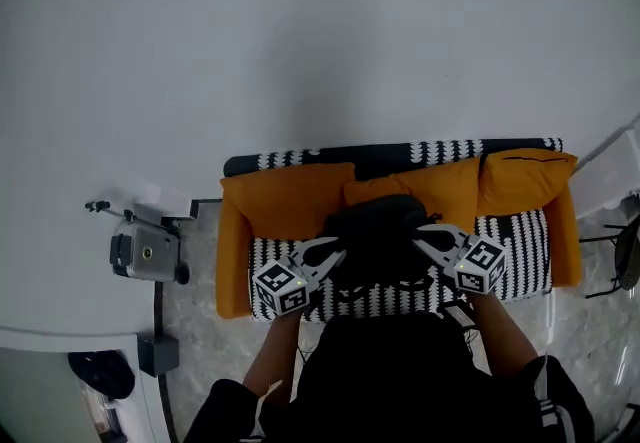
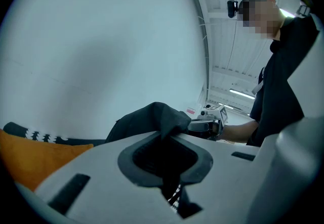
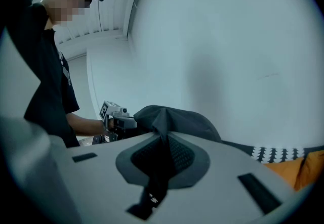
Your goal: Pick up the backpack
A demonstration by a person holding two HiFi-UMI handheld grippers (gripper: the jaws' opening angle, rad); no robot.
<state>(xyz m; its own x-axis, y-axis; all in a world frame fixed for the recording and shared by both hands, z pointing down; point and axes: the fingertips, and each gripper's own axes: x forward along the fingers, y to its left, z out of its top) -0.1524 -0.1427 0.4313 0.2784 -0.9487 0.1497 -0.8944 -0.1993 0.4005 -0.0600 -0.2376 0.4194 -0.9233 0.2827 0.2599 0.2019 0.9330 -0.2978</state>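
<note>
Left tongs (image 2: 167,139): clamped shut on a fold of the black backpack (image 2: 147,119), with cloth pinched between the pads. Right tongs (image 3: 163,142): same, closed on the fabric at the opposite side. The backpack hangs between the two tongs, one on each flank, and the cloth is bunched into a peak at each grip. In the head view it's over the middle of the sofa (image 1: 520,251) seat, just in front of the orange cushions (image 1: 285,196). Can't tell if its bottom touches the seat. The sofa is black-and-white patterned and backs onto a white wall (image 1: 300,31). A small camera (image 1: 145,253) on a stand sits off the sofa's left end in that view.
</note>
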